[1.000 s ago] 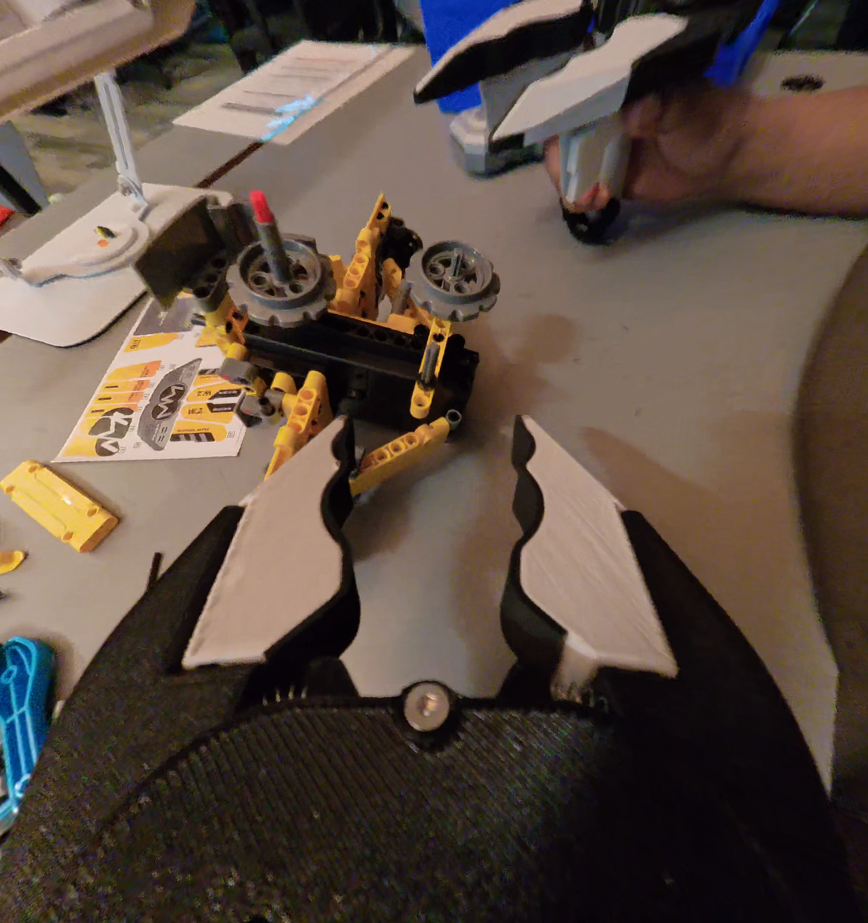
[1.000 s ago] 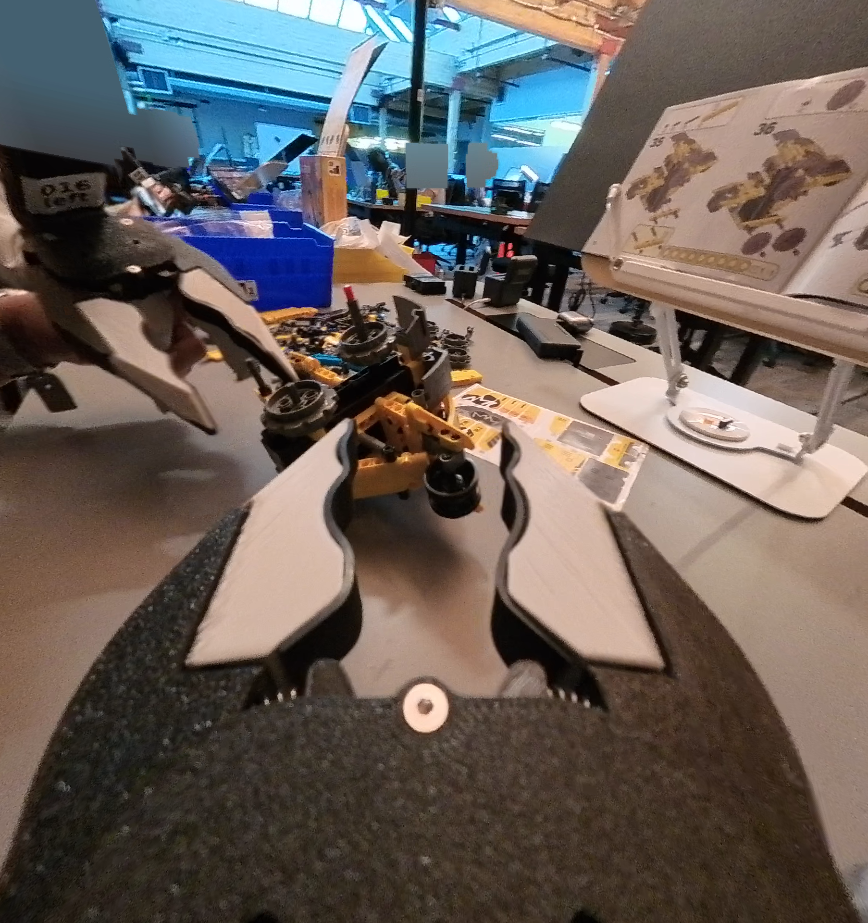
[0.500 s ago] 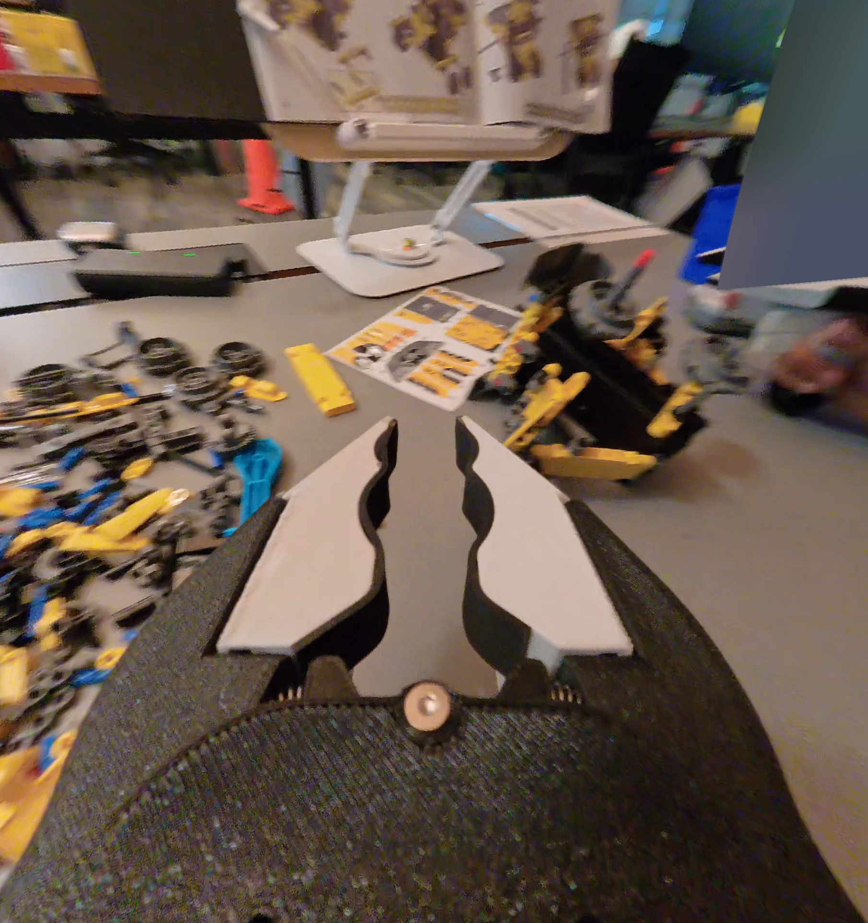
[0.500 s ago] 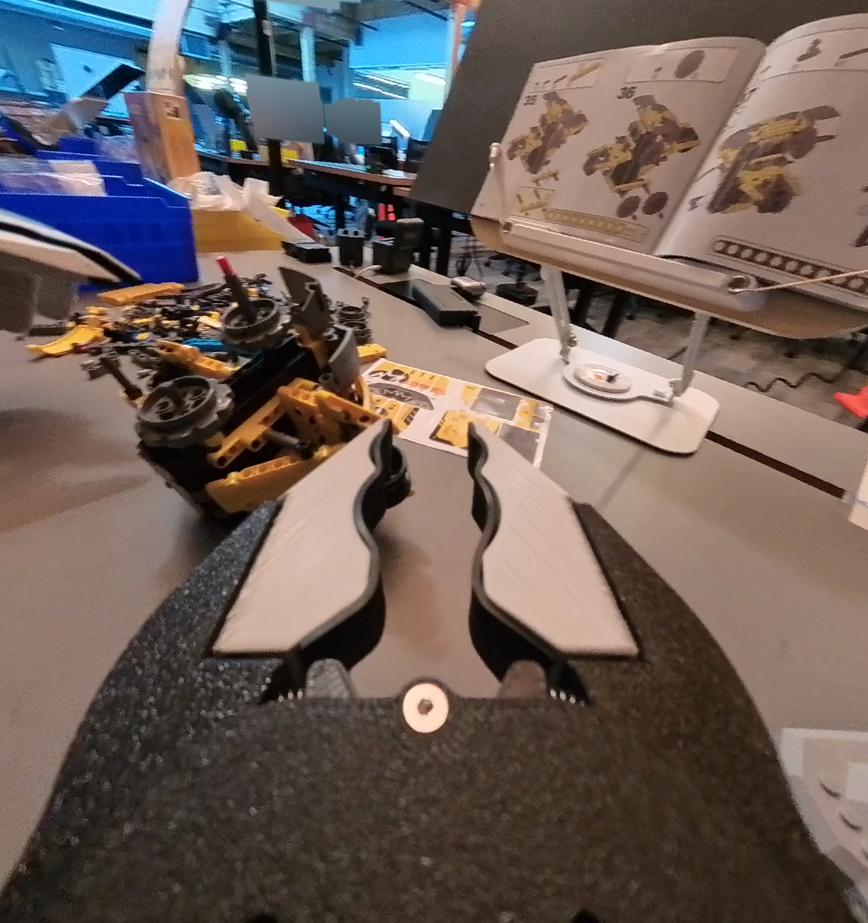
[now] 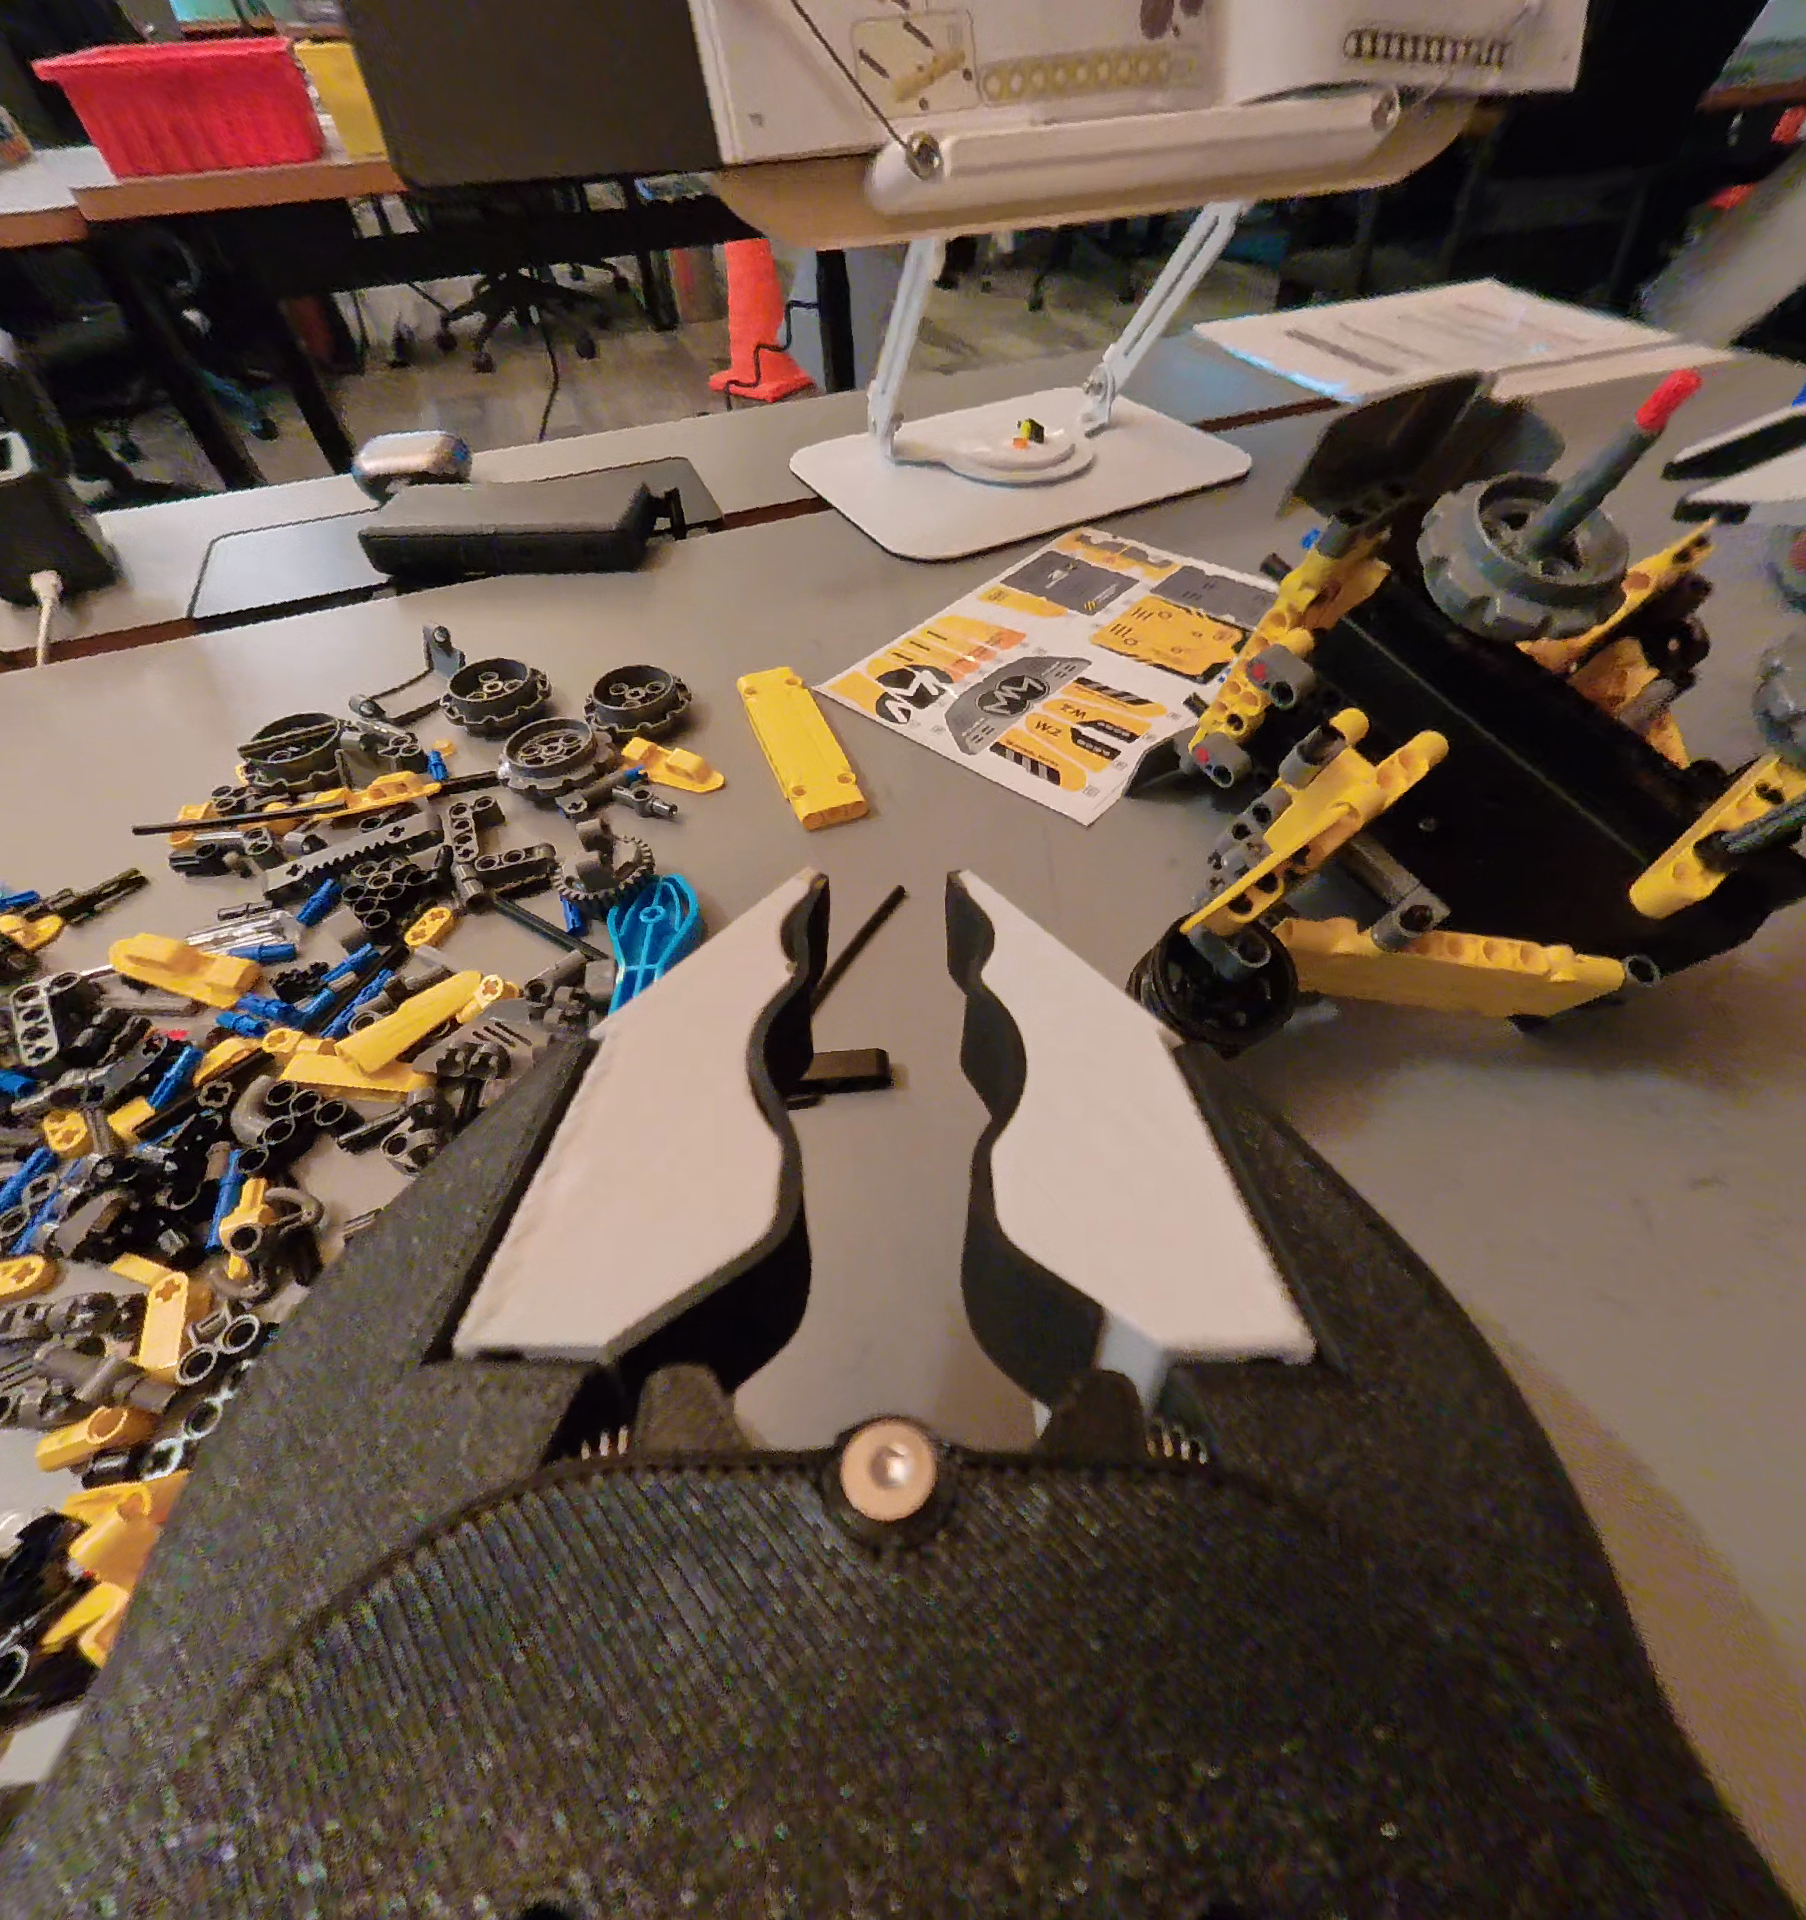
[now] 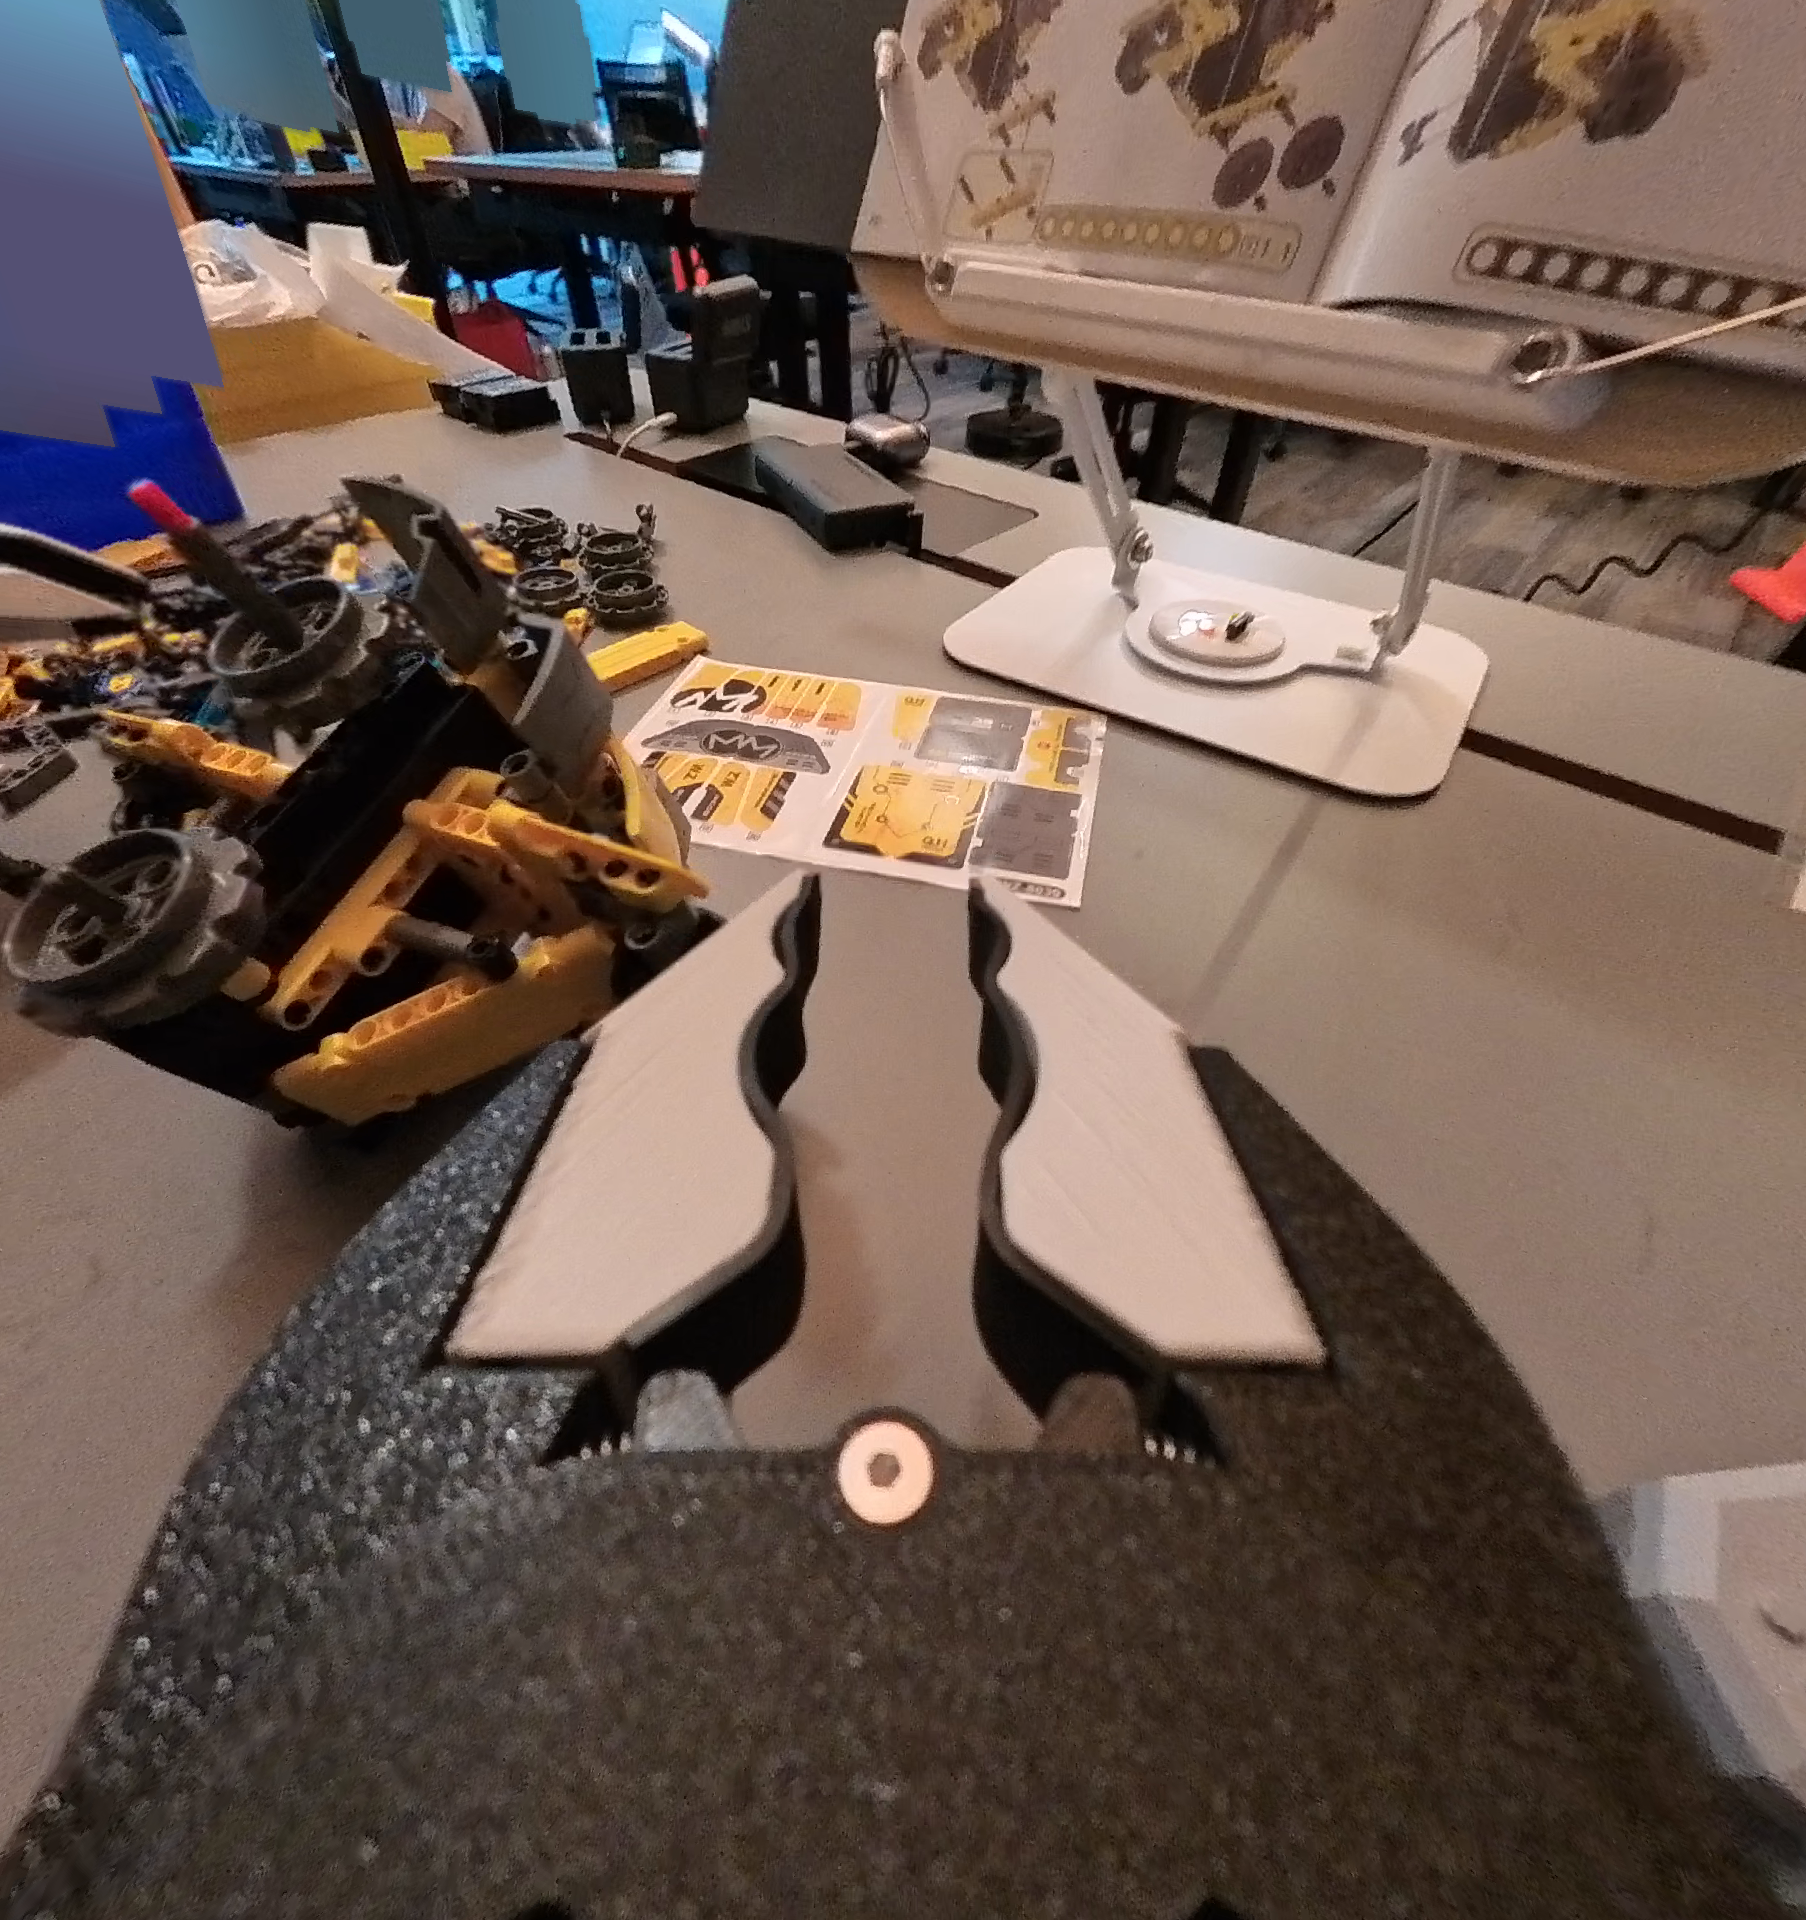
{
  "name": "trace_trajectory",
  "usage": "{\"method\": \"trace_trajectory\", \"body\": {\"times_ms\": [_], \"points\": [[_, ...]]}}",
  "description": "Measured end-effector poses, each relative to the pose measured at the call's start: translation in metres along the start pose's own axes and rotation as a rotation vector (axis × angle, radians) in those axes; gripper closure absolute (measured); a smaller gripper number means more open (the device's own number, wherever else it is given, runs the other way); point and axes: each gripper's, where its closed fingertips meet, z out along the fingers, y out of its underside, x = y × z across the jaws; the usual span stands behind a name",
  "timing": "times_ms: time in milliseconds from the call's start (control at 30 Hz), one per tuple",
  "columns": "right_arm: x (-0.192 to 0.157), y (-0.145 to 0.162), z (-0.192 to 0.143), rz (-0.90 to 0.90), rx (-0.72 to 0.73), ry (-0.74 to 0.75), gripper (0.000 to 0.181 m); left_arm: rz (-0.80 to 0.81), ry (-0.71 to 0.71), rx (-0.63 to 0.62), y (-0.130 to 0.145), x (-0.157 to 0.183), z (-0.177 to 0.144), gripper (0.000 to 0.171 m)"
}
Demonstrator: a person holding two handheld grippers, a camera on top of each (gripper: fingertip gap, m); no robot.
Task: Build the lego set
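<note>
A grey table (image 5: 1501, 1195) carries everything here. A white book stand (image 6: 1221, 665) holds an open instruction booklet (image 6: 1398, 135) well ahead of both tongs, to the right of centre in the right wrist view. The yellow and black brick vehicle (image 5: 1481, 790), partly built and tipped so its grey wheels face upward, lies ahead and to the right of the left gripper (image 5: 886, 894); in the right wrist view the same model sits just ahead and to the left of the right gripper (image 6: 891, 888), close beside that gripper's left finger. A wide heap of loose bricks (image 5: 203, 987), yellow, black, blue and grey, spreads to the left of the left gripper. A sticker sheet (image 6: 878, 779) lies flat just beyond the right gripper's tips. A long yellow panel (image 5: 800, 746) rests ahead of the left gripper, between heap and sheet. A thin black axle (image 5: 857, 940) and a small black piece (image 5: 847, 1068) lie on the table in the gap between the left gripper's fingers, untouched.

Both tongs stand parted by a narrow gap and hold nothing.
</note>
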Motion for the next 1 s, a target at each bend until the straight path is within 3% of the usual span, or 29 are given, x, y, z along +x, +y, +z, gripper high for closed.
{"method": "trace_trajectory", "body": {"times_ms": [200,600,1000], "points": [[-0.001,0.011,0.011,0.047,-0.090,-0.050,0.150,0.078,0.015,-0.036,0.005,0.010,0.004,0.152],[0.006,0.011,0.012,0.168,-0.086,-0.097,0.145,0.004,0.045,-0.012,0.002,0.006,0.001,0.150],[0.000,0.011,0.012,0.131,-0.092,-0.114,0.144,0.034,0.050,-0.059,0.008,0.010,0.006,0.148]]}}
